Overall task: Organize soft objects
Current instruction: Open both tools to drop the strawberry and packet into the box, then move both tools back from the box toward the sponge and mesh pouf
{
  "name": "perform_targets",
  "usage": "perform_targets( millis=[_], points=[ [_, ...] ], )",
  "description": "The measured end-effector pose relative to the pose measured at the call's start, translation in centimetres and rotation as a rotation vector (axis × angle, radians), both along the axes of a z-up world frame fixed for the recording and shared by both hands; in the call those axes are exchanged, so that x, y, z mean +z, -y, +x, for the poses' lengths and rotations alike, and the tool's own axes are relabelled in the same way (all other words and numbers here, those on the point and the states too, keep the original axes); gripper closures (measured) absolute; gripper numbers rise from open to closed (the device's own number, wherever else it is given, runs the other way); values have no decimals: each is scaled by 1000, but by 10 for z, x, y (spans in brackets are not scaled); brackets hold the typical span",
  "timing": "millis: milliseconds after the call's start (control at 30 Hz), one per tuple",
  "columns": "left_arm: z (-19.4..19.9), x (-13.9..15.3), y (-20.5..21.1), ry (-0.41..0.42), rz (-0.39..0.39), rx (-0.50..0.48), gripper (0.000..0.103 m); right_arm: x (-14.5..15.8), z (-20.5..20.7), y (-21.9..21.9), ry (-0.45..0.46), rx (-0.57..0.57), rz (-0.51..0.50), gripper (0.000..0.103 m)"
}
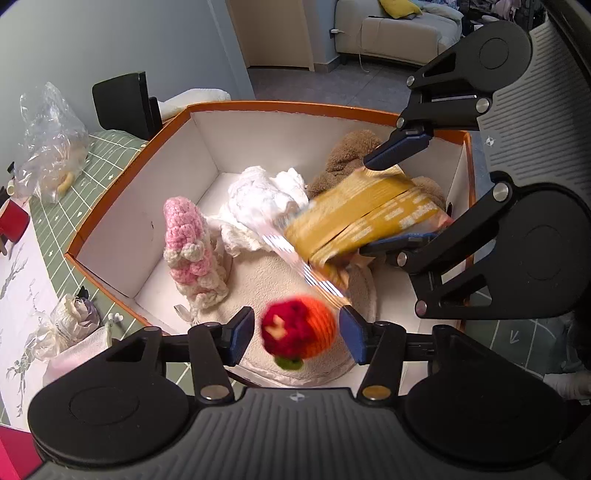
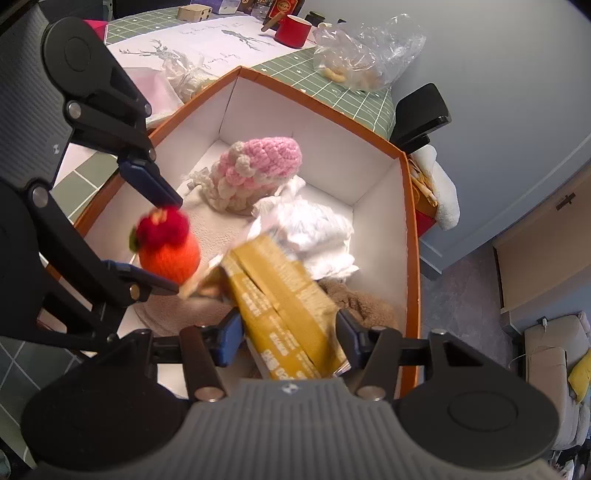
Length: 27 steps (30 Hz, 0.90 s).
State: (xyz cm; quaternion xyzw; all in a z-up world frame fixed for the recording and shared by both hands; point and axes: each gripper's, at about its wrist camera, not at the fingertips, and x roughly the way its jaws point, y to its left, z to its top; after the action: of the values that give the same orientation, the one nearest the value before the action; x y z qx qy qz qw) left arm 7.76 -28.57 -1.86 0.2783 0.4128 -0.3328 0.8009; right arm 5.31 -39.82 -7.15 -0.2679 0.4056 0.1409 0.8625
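Both grippers hover over an orange-rimmed white box (image 1: 280, 107) (image 2: 321, 107). My left gripper (image 1: 297, 332) (image 2: 162, 243) is open, jaws wide; a blurred red-and-orange crochet ball (image 1: 299, 334) (image 2: 168, 245) sits between them without touching the pads. My right gripper (image 2: 290, 336) (image 1: 376, 206) is open; a blurred yellow packet (image 2: 284, 302) (image 1: 362, 218) lies between its fingers, loose. Inside the box lie a pink-and-cream crochet piece (image 1: 192, 243) (image 2: 255, 170), white cloth (image 1: 266, 199) (image 2: 314, 229), a brown plush (image 1: 351, 151) (image 2: 362, 302) and a cream cushion (image 1: 273, 295).
The box stands on a green grid mat (image 1: 62, 218) (image 2: 332, 88). Plastic bags (image 1: 51, 147) (image 2: 362, 51), a red cup (image 1: 13, 221) (image 2: 293, 29), a black object (image 1: 122, 103) and a small wrapped bundle (image 1: 74, 317) sit around it. A sofa (image 1: 399, 33) is beyond.
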Motion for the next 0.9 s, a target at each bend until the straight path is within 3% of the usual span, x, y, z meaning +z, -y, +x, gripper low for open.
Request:
perform_targets(
  millis=[167,500,900],
  points=[
    [0,9,-4,15,-15,6,26,7,-5,4,12,-5,15,37],
    [2,33,-34,46,-98,72,26,29,-14,0,93,-24,73,35],
    [18,60,-114,104,-211,244,26,62,-19,-39,196,7,146,35]
  ],
)
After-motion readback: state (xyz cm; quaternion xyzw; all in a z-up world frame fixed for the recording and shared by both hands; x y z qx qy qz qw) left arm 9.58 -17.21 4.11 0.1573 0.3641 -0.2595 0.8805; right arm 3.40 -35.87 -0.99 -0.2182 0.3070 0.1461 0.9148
